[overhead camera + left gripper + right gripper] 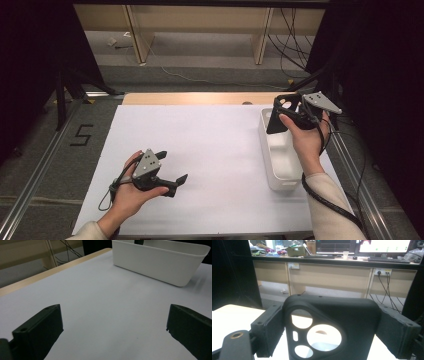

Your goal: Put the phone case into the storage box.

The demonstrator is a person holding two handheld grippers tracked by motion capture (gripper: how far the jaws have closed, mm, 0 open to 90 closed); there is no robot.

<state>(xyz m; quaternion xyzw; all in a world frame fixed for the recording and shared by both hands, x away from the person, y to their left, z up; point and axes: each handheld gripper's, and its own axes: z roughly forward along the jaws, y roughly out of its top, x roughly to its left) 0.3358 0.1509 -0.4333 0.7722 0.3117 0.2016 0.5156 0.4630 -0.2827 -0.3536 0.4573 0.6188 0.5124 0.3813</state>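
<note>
A black phone case (pixel 276 122) with camera cutouts is held upright above the far end of the white bin (pixel 287 185) at the table's right. My right gripper (pixel 289 107) is shut on it. In the right gripper view the phone case (pixel 352 315) sits between the two pads (pixel 268 325), which press on its sides. My left gripper (pixel 173 166) rests low over the white table sheet (pixel 210 140) at the front left, open with nothing between its jaws. In the left gripper view my left gripper (pixel 113 312) stands wide apart, facing the bin (pixel 160 262).
The white sheet covers most of the table, with a wooden strip (pixel 190 98) along its far edge. Cables trail on the floor beyond (pixel 295 45). In the right gripper view, desks with monitors (pixel 384 246) stand in the background.
</note>
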